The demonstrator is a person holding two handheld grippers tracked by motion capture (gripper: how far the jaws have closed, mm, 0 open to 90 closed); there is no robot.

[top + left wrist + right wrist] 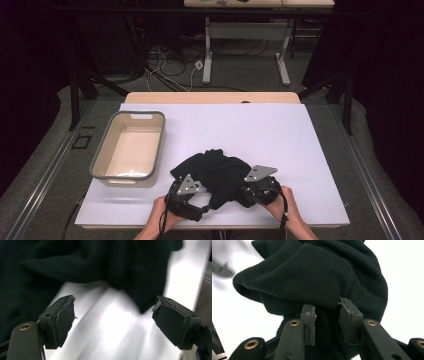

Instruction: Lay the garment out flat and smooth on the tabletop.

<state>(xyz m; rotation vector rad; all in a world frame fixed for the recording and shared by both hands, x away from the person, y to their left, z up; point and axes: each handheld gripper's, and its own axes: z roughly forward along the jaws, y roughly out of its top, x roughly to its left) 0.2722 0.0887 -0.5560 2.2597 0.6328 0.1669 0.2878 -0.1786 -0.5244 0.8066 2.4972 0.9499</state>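
Right claw (326, 315) pinches the crumpled black fleece garment (216, 172); left claw (113, 322), wide and empty at its seven o'clock, risks uneven one-sided dragging across the white worktop (280, 135).

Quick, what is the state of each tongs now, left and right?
Left tongs: open, nothing between the pads; the black cloth lies just ahead.
Right tongs: closed on a fold of the black cloth.

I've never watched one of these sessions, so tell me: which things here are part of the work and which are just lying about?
In the work:
- black cloth, bunched on the table
- right tongs, closed on a fold of it
- left tongs, open beside it

Lying about:
- beige tub, untouched at the left
- white table
- cables on the floor
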